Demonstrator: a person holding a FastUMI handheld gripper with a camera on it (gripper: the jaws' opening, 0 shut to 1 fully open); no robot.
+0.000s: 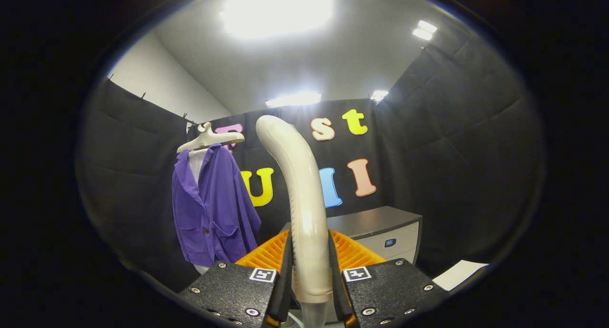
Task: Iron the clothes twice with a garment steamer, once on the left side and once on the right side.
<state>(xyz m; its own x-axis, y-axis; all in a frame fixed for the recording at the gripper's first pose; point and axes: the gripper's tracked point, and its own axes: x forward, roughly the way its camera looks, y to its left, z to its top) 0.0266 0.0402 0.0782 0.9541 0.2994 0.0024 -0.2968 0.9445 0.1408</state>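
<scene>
My gripper (310, 266) is shut on the cream garment steamer (299, 194), both fingers pressed against the lower part of its handle. The handle rises straight up between the fingers and its head curves away to the left at the top. A purple shirt (214, 209) over a white inner layer hangs on a cream hanger (209, 138) against the black wall, well beyond the fingers and to the left of the steamer. The steamer head is apart from the shirt.
A grey cabinet (380, 230) with a dark top stands beyond the fingers to the right. An orange ribbed surface (354, 254) lies just behind the fingers. A white sheet (459, 273) lies low on the right. Black cloth walls close the booth.
</scene>
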